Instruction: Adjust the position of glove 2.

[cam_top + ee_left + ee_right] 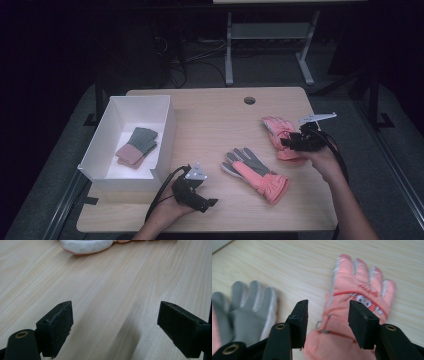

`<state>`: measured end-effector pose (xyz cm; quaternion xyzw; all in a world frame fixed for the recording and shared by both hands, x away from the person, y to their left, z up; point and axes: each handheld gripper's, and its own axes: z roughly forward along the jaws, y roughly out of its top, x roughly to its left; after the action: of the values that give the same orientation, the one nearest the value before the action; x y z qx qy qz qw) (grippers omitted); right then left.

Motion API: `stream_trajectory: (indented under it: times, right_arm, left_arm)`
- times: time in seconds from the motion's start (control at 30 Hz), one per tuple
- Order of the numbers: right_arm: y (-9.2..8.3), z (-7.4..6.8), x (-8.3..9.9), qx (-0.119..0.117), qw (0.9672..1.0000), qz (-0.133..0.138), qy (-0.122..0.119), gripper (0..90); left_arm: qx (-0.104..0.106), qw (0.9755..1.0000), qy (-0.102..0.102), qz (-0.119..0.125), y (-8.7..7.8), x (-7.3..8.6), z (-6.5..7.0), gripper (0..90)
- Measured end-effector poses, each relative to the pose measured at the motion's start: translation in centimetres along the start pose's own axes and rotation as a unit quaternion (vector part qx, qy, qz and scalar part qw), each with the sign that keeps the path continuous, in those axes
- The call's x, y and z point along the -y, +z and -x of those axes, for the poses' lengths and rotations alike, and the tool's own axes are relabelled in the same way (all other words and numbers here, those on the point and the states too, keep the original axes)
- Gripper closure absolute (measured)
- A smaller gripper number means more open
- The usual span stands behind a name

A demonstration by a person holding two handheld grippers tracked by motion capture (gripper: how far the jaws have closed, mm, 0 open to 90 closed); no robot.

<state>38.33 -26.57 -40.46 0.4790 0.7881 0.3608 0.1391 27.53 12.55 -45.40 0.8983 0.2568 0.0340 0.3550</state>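
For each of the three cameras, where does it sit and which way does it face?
High view: above the person's side, looking forward and down on the table; both forearms, left gripper, right gripper.
Left gripper view: rides the left gripper, looks low across bare wood, jaws apart.
Right gripper view: looks down on the pink glove between its jaws.
Shared: the grey-palmed glove.
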Motion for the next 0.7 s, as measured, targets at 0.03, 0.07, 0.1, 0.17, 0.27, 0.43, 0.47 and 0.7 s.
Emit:
stream_trajectory:
  times: [0.03, 0.07, 0.1, 0.17, 0.27, 0.43, 0.47, 0.7]
  right_arm:
    - [0.1, 0.3, -0.2, 0.002, 1.0, 0.0, 0.003, 54.3]
    - [0.3, 0.6, -0.4, 0.001, 1.0, 0.002, 0.008, 56.1]
    - [0.5, 0.9, -0.6, 0.0, 0.9999, 0.003, 0.012, 56.5]
    - [1.1, 1.4, -0.8, -0.002, 0.9998, -0.001, 0.018, 57.8]
    - [1.9, 1.9, -0.8, 0.006, 0.9997, -0.009, 0.024, 59.4]
    - [3.4, 2.3, -0.3, 0.002, 0.9988, -0.03, 0.038, 56.7]
    - [3.7, 2.4, -0.2, 0.002, 0.9988, -0.032, 0.037, 55.5]
    - [5.5, 2.5, 0.3, 0.011, 0.9976, -0.062, 0.028, 48.8]
  left_arm:
    - [0.001, 1.0, 0.001, -0.003, 0.0, 0.0, 0.0, 12.7]
    - [0.002, 1.0, 0.001, -0.003, 0.0, 0.0, 0.0, 12.7]
    - [0.003, 1.0, -0.003, 0.001, 0.1, 0.1, 0.1, 12.8]
    - [0.002, 1.0, -0.003, 0.0, 0.1, 0.0, 0.1, 12.7]
    - [0.001, 1.0, -0.004, -0.002, 0.1, 0.0, 0.2, 12.7]
    - [0.003, 1.0, -0.005, -0.005, 0.1, 0.0, 0.1, 12.7]
    - [0.003, 1.0, -0.005, -0.005, 0.1, 0.0, 0.1, 12.7]
    - [0.003, 0.9999, -0.009, -0.009, 0.1, 0.1, 0.1, 12.8]
